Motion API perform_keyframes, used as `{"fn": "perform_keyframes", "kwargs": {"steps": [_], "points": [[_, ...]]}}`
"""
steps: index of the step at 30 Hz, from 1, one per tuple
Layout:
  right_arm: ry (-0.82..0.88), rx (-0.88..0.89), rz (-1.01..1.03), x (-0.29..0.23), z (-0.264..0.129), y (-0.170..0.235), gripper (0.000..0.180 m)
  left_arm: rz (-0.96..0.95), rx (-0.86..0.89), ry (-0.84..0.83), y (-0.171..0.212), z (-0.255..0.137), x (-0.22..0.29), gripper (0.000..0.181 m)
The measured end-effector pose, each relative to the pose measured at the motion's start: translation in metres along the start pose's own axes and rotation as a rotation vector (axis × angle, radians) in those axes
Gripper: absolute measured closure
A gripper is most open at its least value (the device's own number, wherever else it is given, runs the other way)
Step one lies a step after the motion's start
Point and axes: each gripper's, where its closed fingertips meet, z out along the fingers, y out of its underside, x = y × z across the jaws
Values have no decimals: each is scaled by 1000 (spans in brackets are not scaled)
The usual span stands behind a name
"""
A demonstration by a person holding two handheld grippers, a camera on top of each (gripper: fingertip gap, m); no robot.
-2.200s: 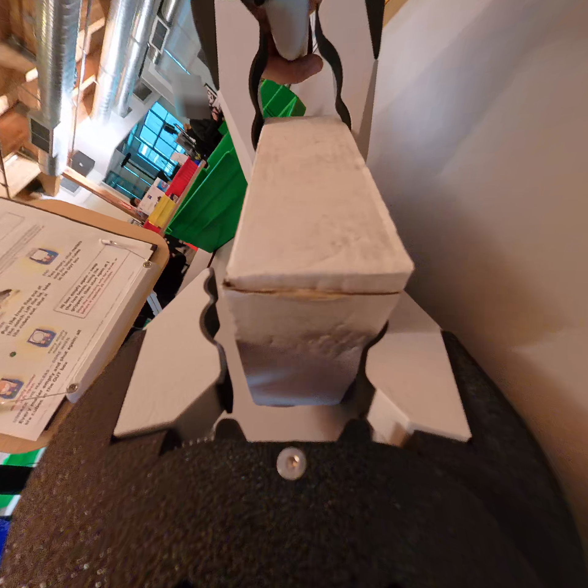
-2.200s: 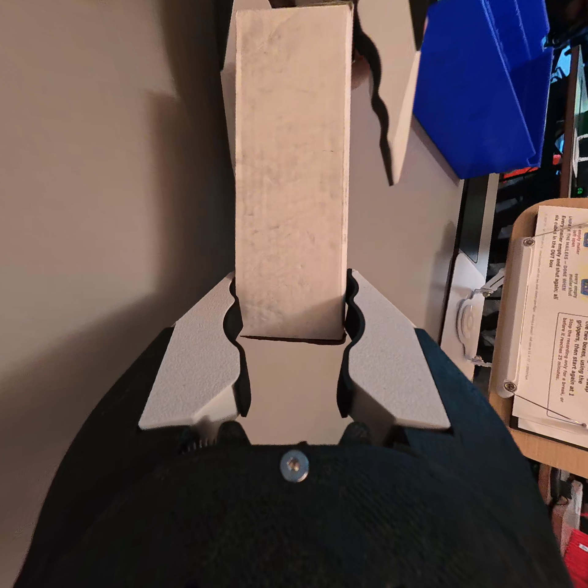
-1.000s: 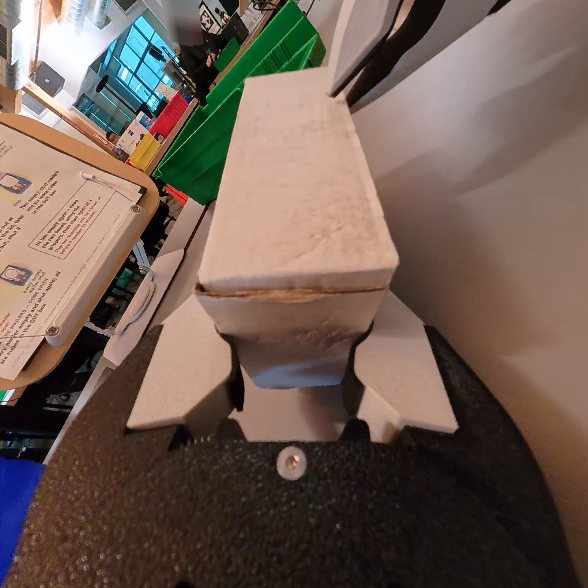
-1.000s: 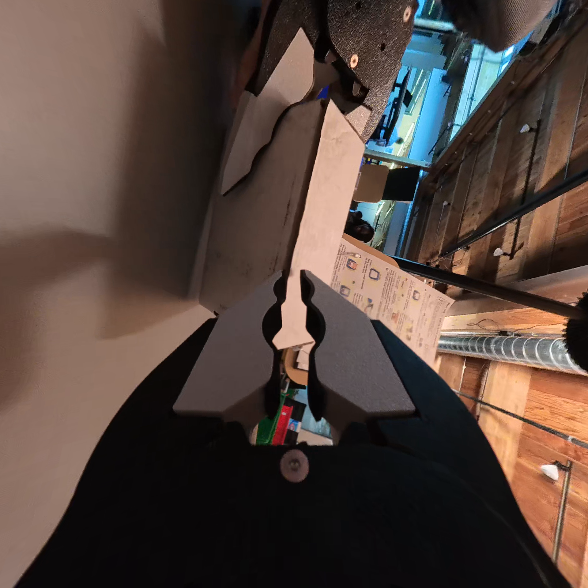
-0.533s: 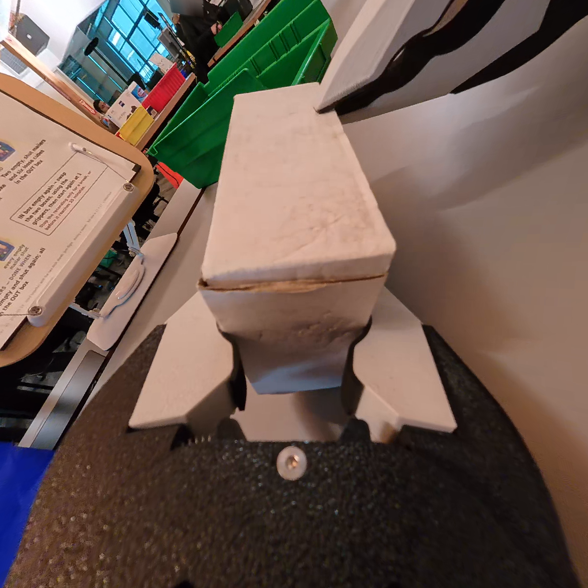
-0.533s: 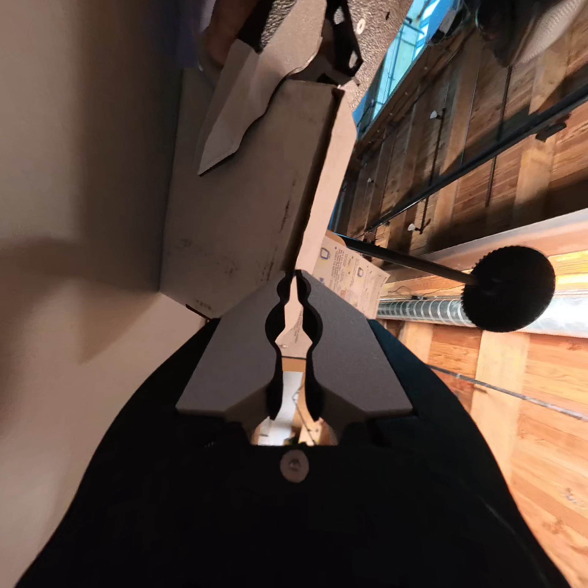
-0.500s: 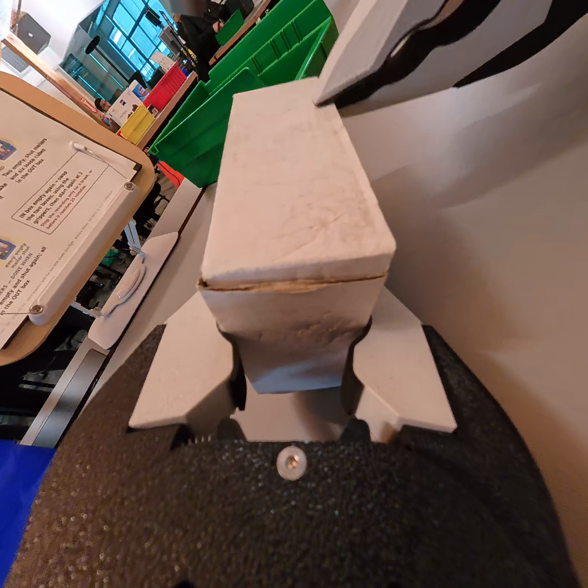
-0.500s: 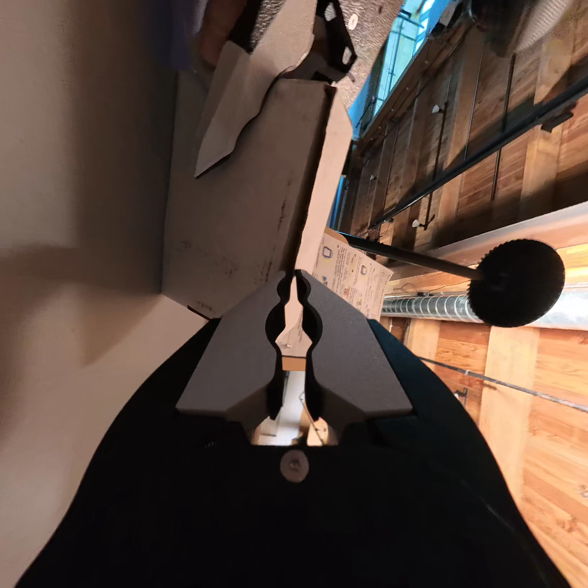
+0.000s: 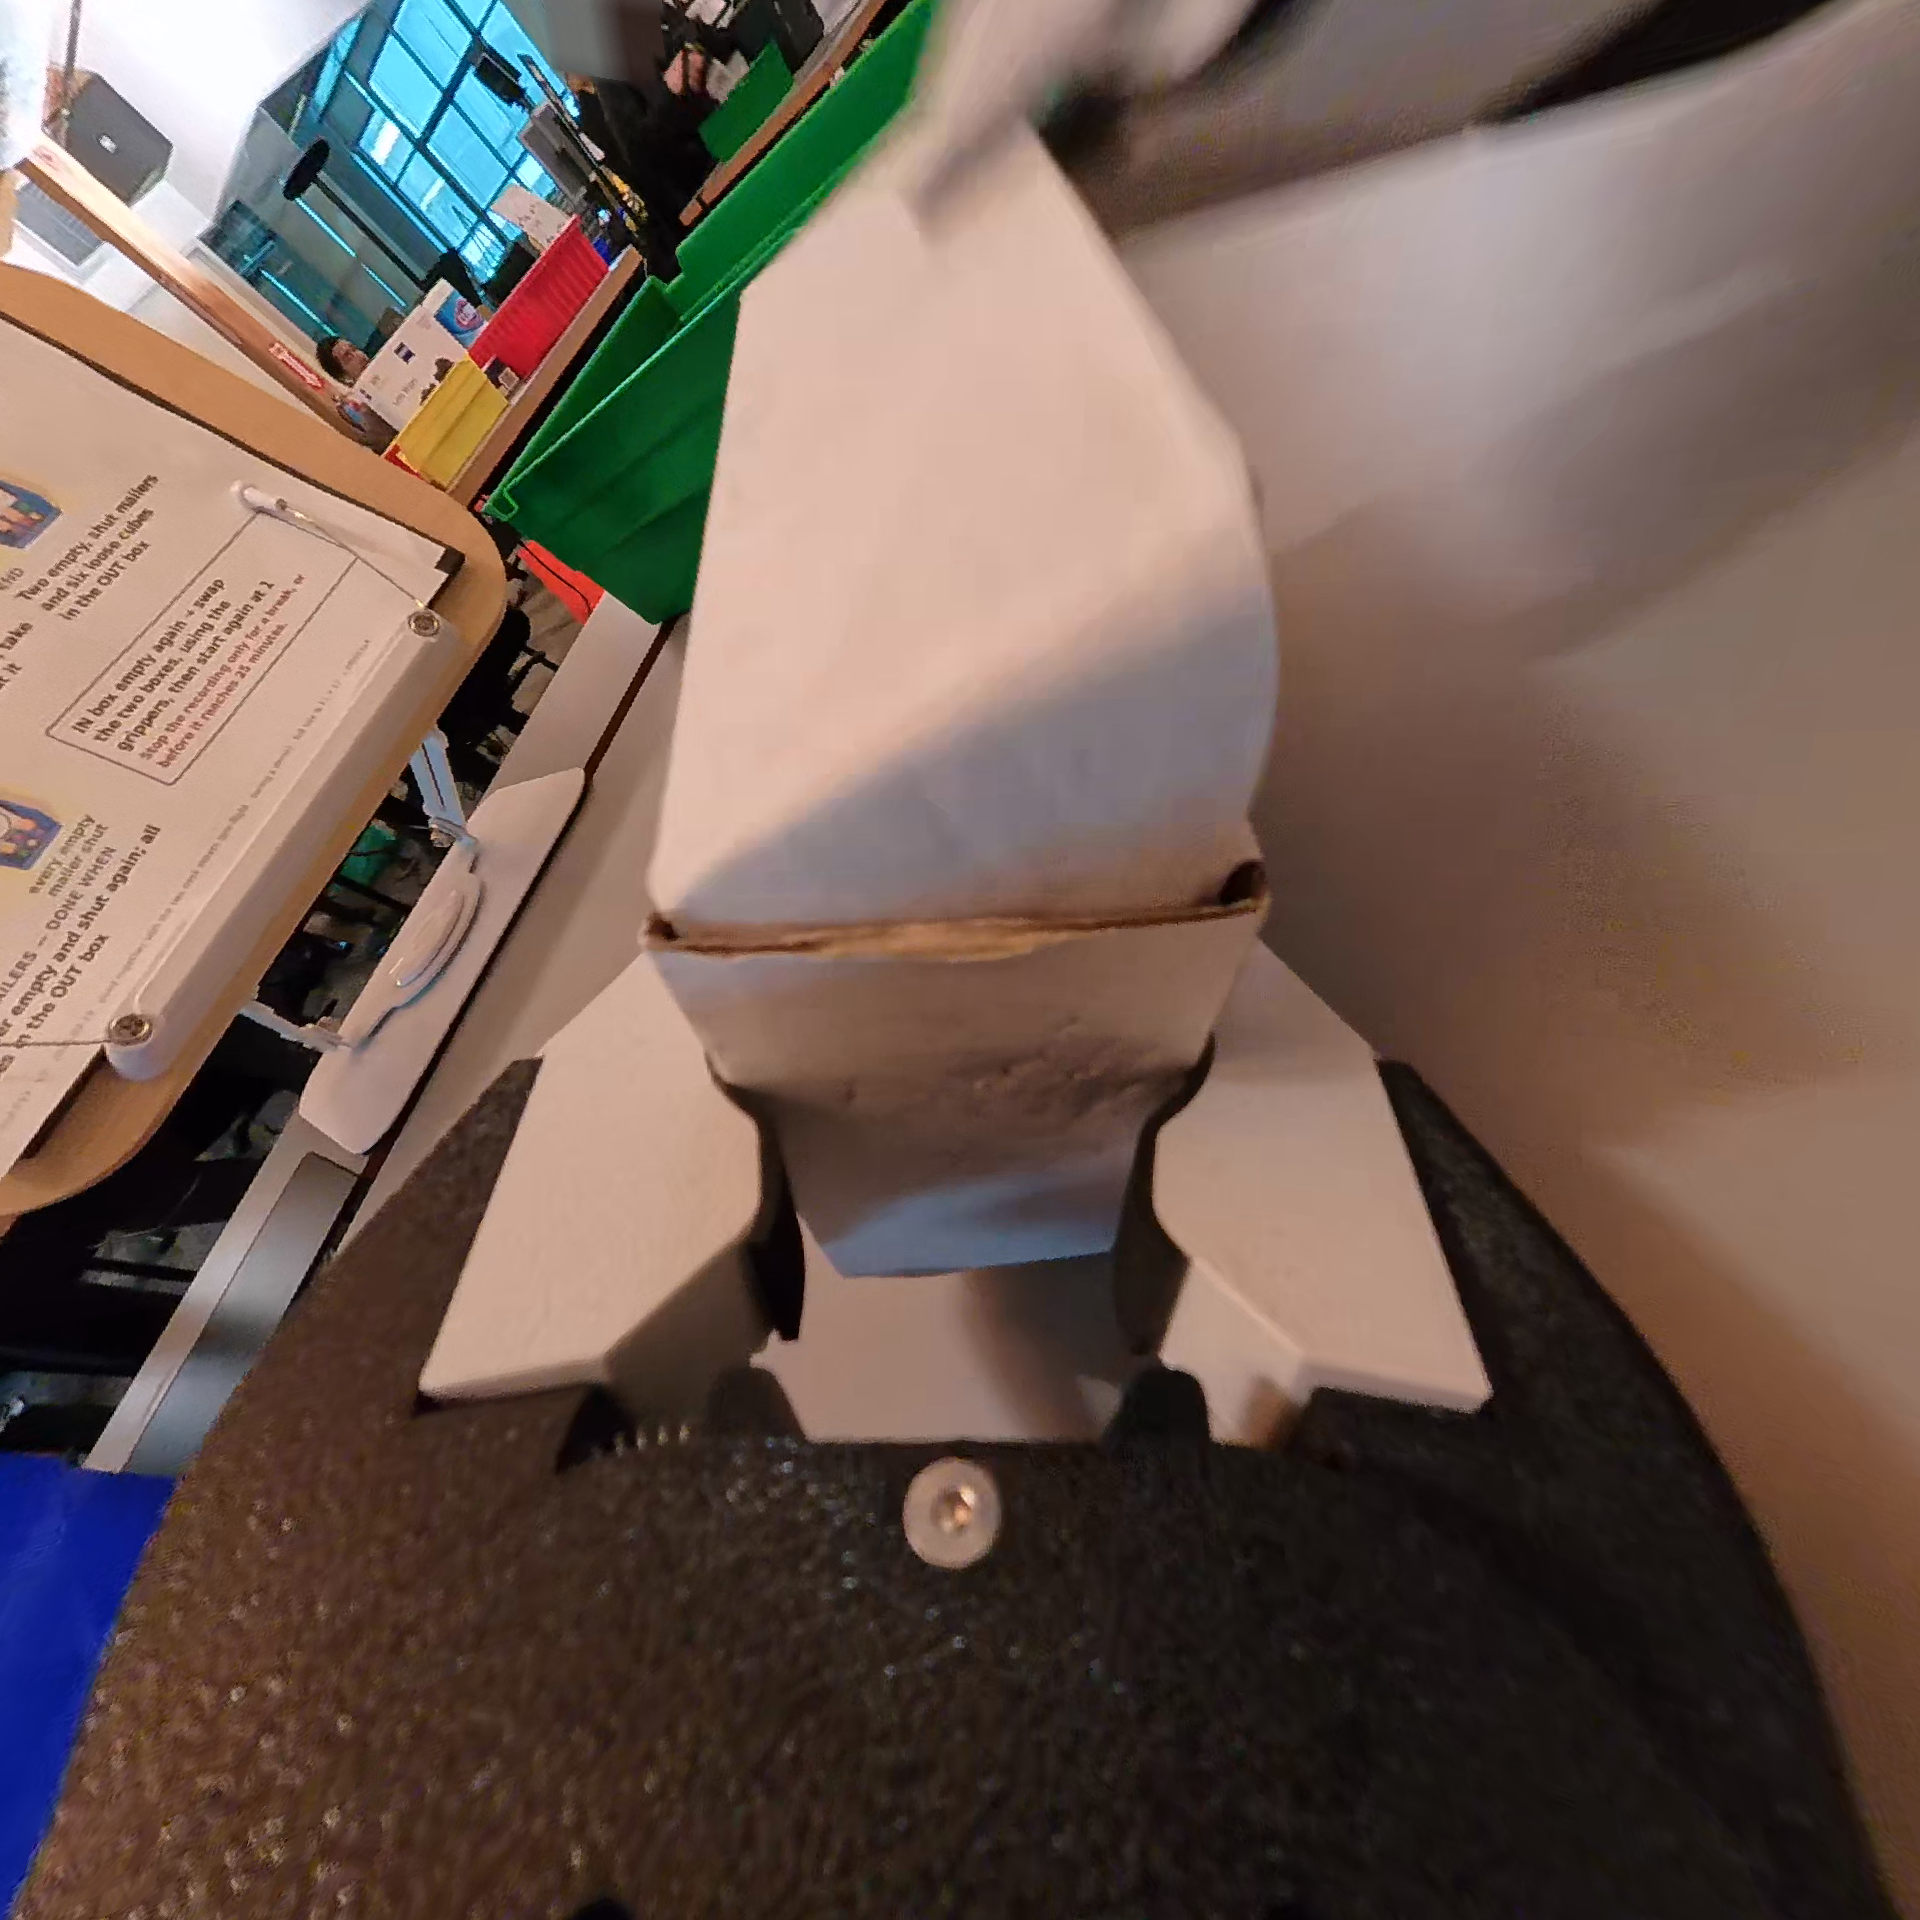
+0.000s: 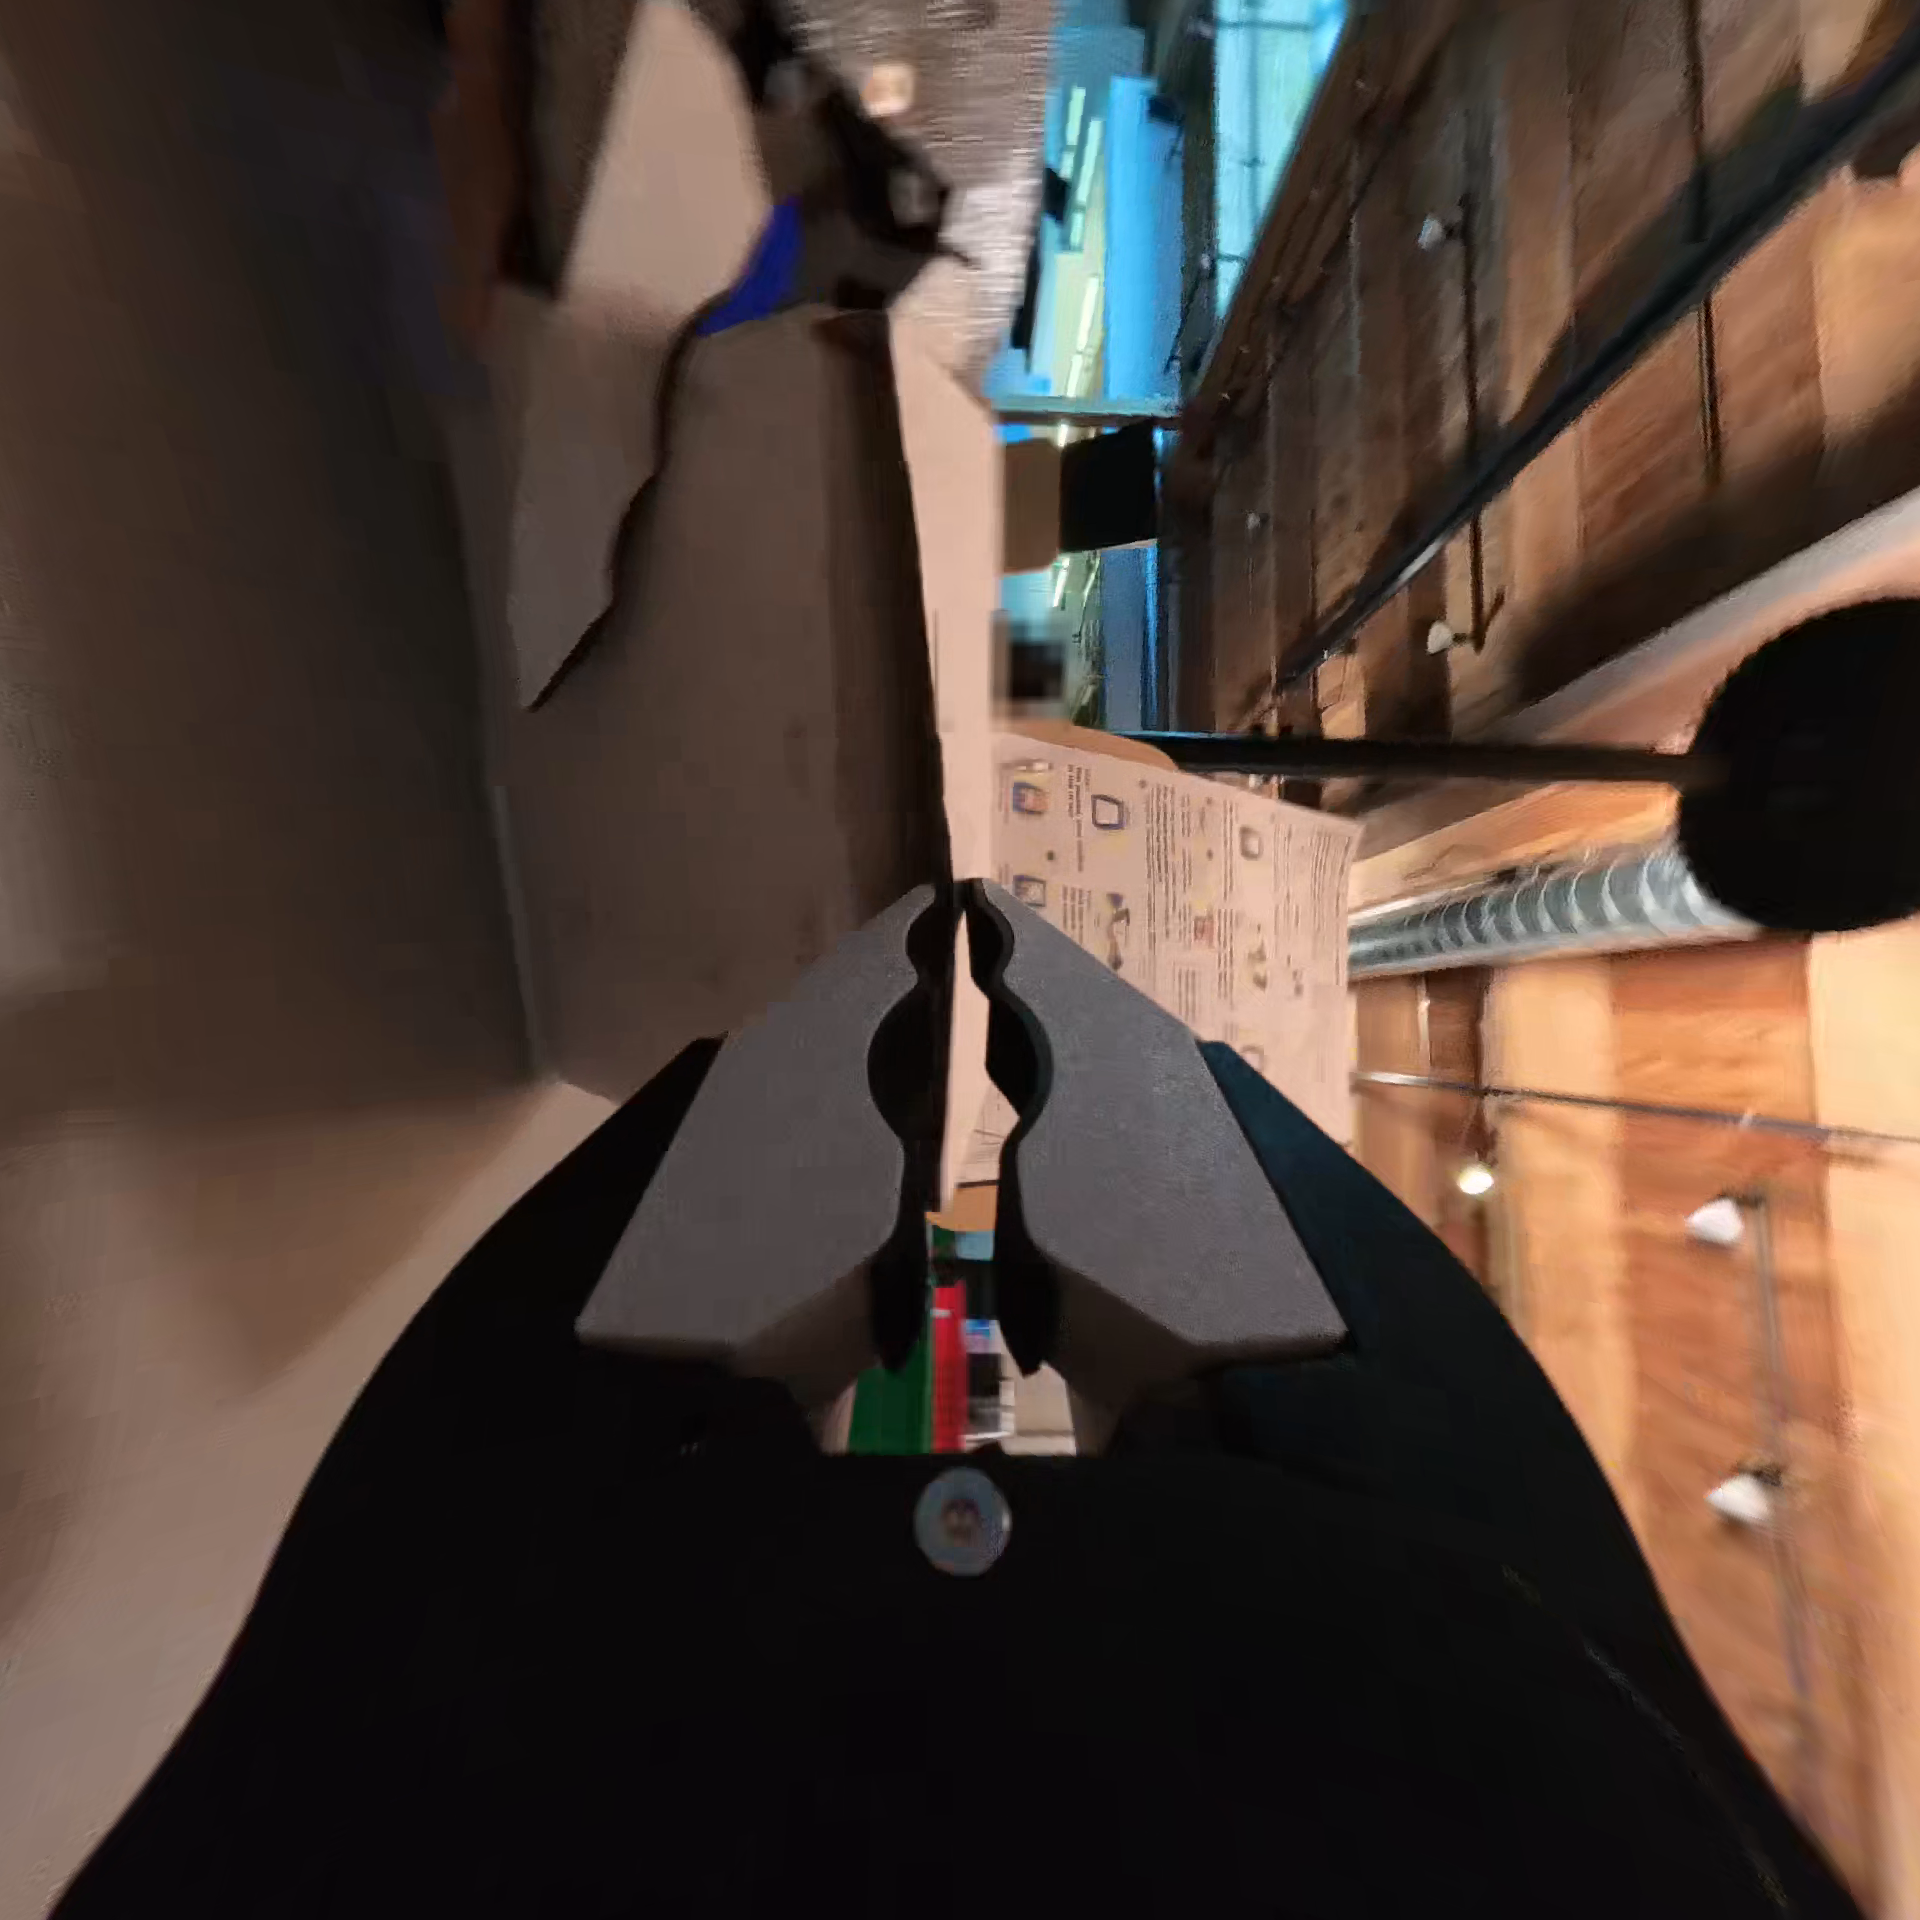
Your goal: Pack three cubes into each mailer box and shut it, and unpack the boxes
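Observation:
My left gripper is shut on the near end of a white mailer box and holds it on edge beside the pale tabletop. The box's top face bows outward along the brown seam. My right gripper is shut on the thin edge of the box's lid flap, which stands away from the box body. The left gripper shows blurred at the box's far end in the right wrist view. The right gripper is a blur at the top of the left wrist view. No cubes show.
Green bins stand beyond the box, and a blue bin is at the lower left. A wooden board with an instruction sheet stands left; it also shows in the right wrist view. A black round knob on a rod sticks out at right.
My right gripper left the box's end, turned and shut on the lid flap, then pulled it away from the body. The box's top now bulges. My left gripper kept its hold.

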Motion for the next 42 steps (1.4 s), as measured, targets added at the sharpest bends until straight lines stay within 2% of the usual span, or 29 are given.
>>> {"fn": "perform_keyframes", "kwargs": {"steps": [1,2,4,9,11,12,13,15,17,20,23,25,28,32,35,38,42], "points": [[66,1,61,16,-2,1,179,25,-1,1,-1,1,2,110],[55,-5,87,23,-2,2,176,33,-10,-11,-1,1,1,110],[-63,-29,99,18,0,3,179,17,2,-13,-1,1,0,110],[-163,-13,-66,1,-7,-8,180,196,44,-73,4,-5,-4,108],[-208,-80,-54,-4,-8,-9,180,161,38,-133,5,-12,-13,88],[-221,-115,-58,-4,-9,-9,179,102,35,-132,5,-18,-15,82],[-233,-155,-57,-4,-8,-8,179,35,36,-121,4,-25,-15,84],[-254,-202,-21,-4,-7,-9,180,-71,54,-122,-1,-45,-14,94],[-260,-228,29,-1,-5,-9,180,-82,82,-171,-8,-68,-10,115],[-271,-255,95,2,-1,-8,180,52,-33,-358,5,-98,-3,142],[-286,-266,120,3,1,-14,180,211,-60,-374,-11,-107,30,181],[-292,-275,116,4,3,-19,180,248,-48,-405,-33,-105,40,181],[-303,-276,129,4,5,-27,180,342,-132,-491,-51,-93,30,181],[-336,-230,176,5,6,-39,180,536,-238,-591,-50,-71,6,181],[-368,-192,235,8,8,-41,180,496,-312,-558,-34,-55,4,181],[-415,-113,334,9,11,-46,180,451,-462,-379,-3,-40,25,181],[-414,-95,370,17,16,-41,180,494,-389,-417,-14,-40,26,181]]}}
